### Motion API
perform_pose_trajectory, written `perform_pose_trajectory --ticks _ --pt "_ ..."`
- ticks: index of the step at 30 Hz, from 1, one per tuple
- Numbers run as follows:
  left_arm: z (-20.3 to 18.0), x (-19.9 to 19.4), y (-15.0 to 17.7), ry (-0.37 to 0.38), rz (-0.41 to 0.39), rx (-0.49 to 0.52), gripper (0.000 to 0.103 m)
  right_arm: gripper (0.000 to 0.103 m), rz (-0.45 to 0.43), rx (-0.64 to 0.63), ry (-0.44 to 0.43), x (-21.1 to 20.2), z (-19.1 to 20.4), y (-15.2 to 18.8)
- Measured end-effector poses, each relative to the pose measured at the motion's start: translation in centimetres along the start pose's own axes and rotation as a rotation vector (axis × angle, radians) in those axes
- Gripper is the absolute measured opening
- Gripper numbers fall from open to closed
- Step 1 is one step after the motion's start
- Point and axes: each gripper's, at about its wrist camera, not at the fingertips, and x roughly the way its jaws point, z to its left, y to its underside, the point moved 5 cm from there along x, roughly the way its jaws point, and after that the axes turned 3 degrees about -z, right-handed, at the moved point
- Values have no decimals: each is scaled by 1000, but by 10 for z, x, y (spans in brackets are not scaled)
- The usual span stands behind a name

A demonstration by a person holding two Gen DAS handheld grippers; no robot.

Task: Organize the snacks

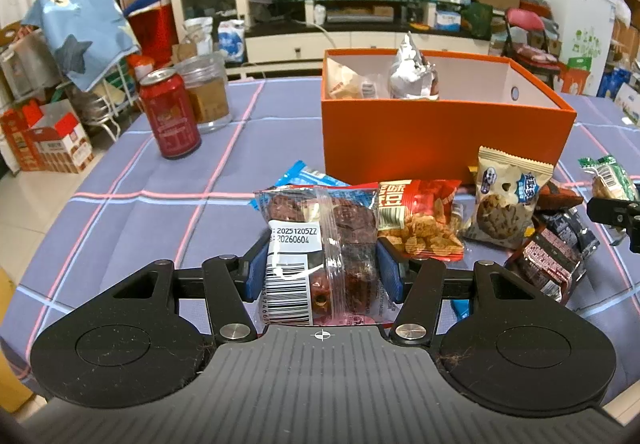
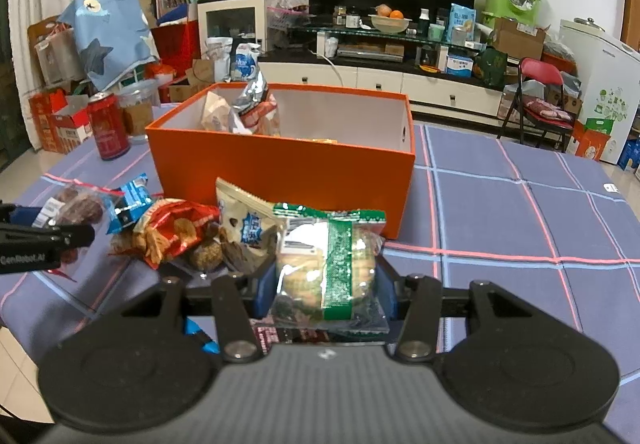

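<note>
My left gripper (image 1: 322, 264) is shut on a clear packet of dark red dates (image 1: 320, 244) with a white barcode label, held above the table. My right gripper (image 2: 326, 286) is shut on a green-striped clear packet of biscuits (image 2: 328, 260). An open orange box (image 1: 440, 131) stands behind the snack pile and holds a silver bag (image 1: 412, 71) and a pale packet (image 1: 344, 83); it also shows in the right wrist view (image 2: 280, 171). A red chip bag (image 1: 420, 219), a cookie packet (image 1: 504, 199) and dark packets (image 1: 552, 256) lie in front of the box.
A red can (image 1: 170, 111) and a clear jar (image 1: 206, 91) stand at the table's far left. The blue checked tablecloth (image 2: 520, 211) spreads to the right of the box. The table edge runs along the left. A TV stand and clutter fill the room behind.
</note>
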Motion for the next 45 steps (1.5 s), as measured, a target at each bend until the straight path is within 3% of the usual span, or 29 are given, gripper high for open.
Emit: perform_pose_trajectory --ticks 38,42,45 --pt "-5 0 0 -18 7 10 17 51 -3 -20 5 -2 5 2" --pt "-2 -11 -8 17 -19 -36 17 51 -43 3 -19 -16 3 -6" --pt "-3 -21 -32 73 -66 -66 17 51 -86 28 -51 -21 -1 -26"
